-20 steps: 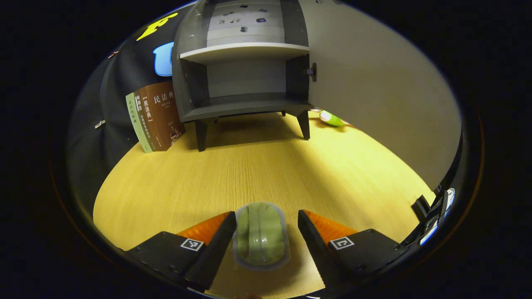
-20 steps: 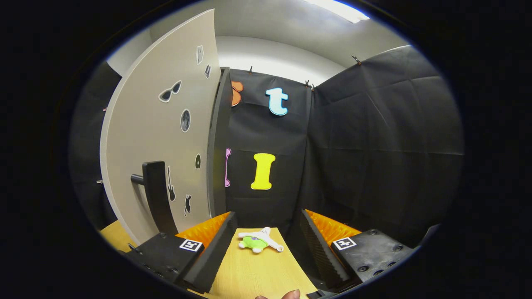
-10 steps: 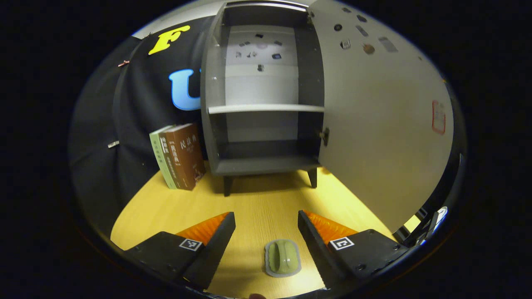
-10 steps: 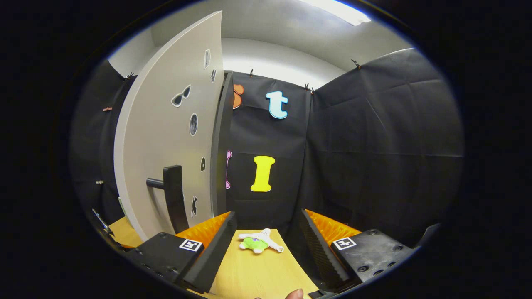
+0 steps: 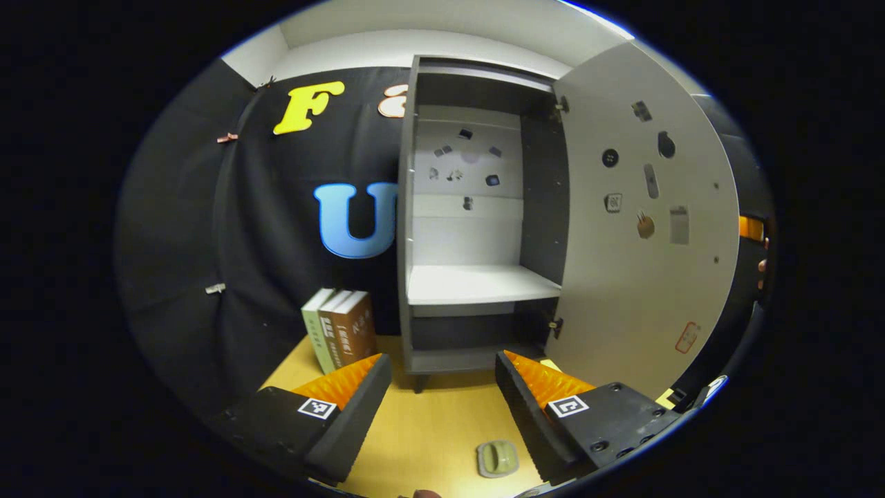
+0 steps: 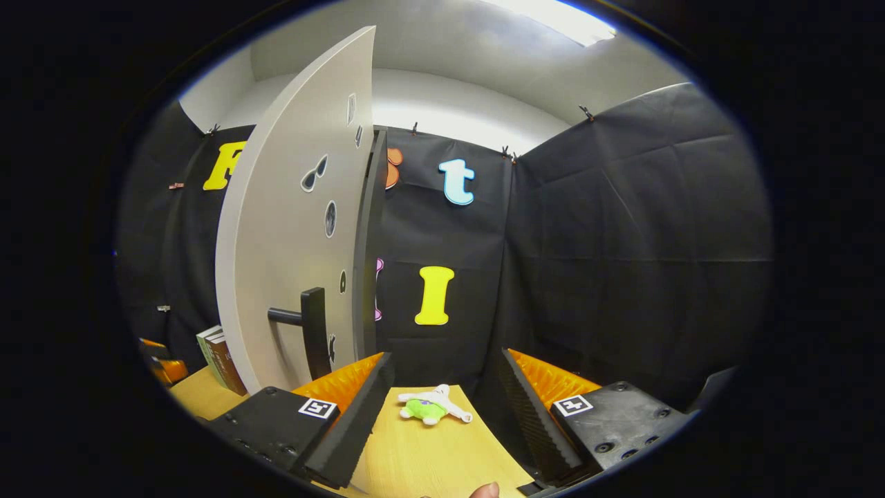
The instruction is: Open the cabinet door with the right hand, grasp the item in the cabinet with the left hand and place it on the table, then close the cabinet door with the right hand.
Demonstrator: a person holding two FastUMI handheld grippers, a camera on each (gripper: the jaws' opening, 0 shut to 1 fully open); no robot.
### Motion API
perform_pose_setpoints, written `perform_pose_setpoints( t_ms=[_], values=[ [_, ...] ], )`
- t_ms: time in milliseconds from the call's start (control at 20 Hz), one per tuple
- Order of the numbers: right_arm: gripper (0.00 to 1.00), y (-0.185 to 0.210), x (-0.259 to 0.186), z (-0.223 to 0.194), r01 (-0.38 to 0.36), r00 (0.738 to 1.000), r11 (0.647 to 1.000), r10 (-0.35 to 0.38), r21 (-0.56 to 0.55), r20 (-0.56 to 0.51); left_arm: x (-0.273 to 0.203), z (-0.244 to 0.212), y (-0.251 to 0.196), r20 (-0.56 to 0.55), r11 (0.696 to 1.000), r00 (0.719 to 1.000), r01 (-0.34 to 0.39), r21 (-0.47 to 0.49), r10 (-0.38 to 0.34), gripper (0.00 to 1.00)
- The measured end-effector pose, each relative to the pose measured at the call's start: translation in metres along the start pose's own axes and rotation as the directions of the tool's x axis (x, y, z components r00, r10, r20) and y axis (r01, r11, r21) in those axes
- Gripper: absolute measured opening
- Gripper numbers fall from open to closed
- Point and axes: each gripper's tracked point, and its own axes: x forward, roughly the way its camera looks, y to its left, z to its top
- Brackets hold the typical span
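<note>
A small green item in a clear wrapper (image 5: 497, 458) lies on the yellow table (image 5: 422, 429), just inside the right finger of my open left gripper (image 5: 442, 404), untouched. Beyond it stands the grey cabinet (image 5: 477, 283), its shelves bare and its door (image 5: 643, 235) swung wide to the right. In the right gripper view the same door (image 6: 290, 242) stands edge-on at the left, with its dark handle (image 6: 311, 339) facing me. My right gripper (image 6: 446, 408) is open, right of that handle and apart from it.
Books (image 5: 339, 335) lean against the booth wall left of the cabinet. A small green and white plush toy (image 6: 429, 407) lies on the table beyond my right gripper. At the left edge of the right gripper view the other gripper (image 6: 162, 363) shows near the books (image 6: 221, 356).
My left gripper has let go of the green item and drawn up and back, so the item looks smaller and the whole cabinet comes into view. The right gripper has backed off slightly from the door.
</note>
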Motion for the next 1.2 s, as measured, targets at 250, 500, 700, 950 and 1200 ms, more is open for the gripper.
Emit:
perform_pose_setpoints(
  t_ms=[250, 500, 700, 950, 1200],
  values=[
    [0.98, 0.004, -0.002, 0.002, 0.010, 1.000, 1.000, -0.010, 0.024, 0.003, -0.025, 0.046, 0.054, 0.048, 0.998, 0.997, -0.065, -0.025, 0.066, 0.95],
    [0.96, -0.002, -0.004, 0.000, 0.071, 0.997, 0.997, -0.071, -0.014, 0.010, -0.056, 0.074, 0.097, 0.093, 0.995, 0.991, -0.096, -0.023, 0.098, 0.95],
    [0.95, -0.002, -0.004, 0.001, 0.103, 0.995, 0.995, -0.103, -0.012, 0.016, -0.069, 0.084, 0.115, 0.113, 0.993, 0.987, -0.111, -0.027, 0.114, 0.95],
    [0.96, 0.006, -0.011, -0.003, 0.099, 0.995, 0.994, -0.099, 0.055, -0.016, -0.073, 0.078, 0.125, 0.093, 0.993, 0.989, -0.116, -0.015, 0.117, 0.95],
    [0.96, 0.032, -0.014, -0.001, 0.051, 0.999, 0.996, -0.050, 0.075, -0.009, -0.074, 0.077, 0.126, 0.092, 0.994, 0.990, -0.109, -0.024, 0.111, 0.95]
  ],
)
